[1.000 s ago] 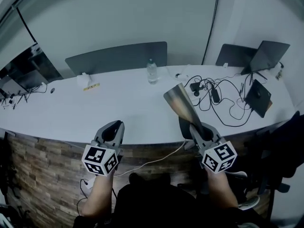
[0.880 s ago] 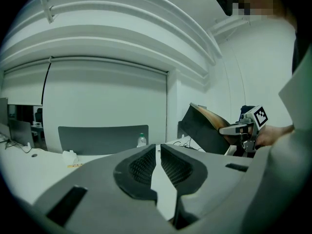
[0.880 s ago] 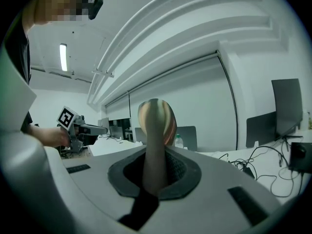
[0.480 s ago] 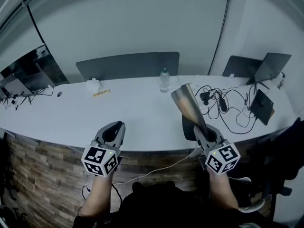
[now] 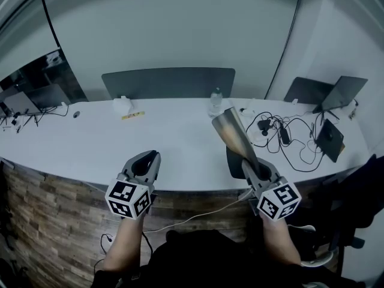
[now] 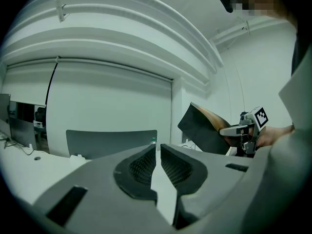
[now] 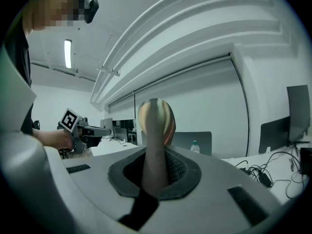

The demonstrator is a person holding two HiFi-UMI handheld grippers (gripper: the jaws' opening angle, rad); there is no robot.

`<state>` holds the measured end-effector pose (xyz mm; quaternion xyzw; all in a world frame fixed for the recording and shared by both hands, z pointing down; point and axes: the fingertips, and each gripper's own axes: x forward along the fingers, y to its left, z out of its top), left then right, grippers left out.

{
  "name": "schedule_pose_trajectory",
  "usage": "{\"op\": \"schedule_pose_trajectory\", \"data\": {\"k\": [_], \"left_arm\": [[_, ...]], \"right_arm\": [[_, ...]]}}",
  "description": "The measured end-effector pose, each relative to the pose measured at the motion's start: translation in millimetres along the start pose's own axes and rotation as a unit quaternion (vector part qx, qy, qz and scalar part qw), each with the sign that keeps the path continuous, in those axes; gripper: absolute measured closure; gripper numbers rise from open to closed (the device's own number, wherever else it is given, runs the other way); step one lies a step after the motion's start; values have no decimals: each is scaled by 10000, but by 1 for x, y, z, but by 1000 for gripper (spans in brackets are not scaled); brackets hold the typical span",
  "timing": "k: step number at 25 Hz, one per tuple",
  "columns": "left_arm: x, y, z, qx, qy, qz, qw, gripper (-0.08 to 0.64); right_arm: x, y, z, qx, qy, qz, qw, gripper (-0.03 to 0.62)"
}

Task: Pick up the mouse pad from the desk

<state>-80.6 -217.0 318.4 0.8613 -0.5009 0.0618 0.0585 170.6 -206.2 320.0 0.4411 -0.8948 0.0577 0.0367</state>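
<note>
The mouse pad is off the desk, a thin sheet with a dark underside and a brownish shiny top. It sticks up and forward out of my right gripper, which is shut on its near edge. In the right gripper view the mouse pad stands edge-on between the jaws of the right gripper. My left gripper hovers level at the desk's front edge, apart from the pad. Its jaws nearly meet, with nothing between them, as the left gripper shows in its own view. There the mouse pad hangs off to the right.
The long white desk carries a water bottle, a tissue box, tangled cables, a dark tablet and an open laptop. A grey divider panel stands behind it. Monitors stand at the far left.
The whole view has shifted: the bottle and cables drifted right in the picture. Both grippers travelled together and kept their pose. The mouse pad stays in the right gripper's hold.
</note>
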Motion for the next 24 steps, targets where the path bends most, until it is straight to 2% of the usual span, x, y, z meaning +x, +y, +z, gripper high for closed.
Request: {"op": "schedule_pose_trajectory", "data": {"k": [4, 12, 24], "left_arm": [[-3, 1, 0, 33, 4, -65, 10000, 522], [-6, 12, 1, -4, -55, -14, 10000, 522], [-7, 14, -3, -52, -49, 59, 10000, 522]], "right_arm": [[-1, 2, -3, 16, 1, -86, 10000, 561], [12, 17, -7, 5, 55, 30, 10000, 561], [10, 11, -9, 24, 91, -4, 10000, 561]]}}
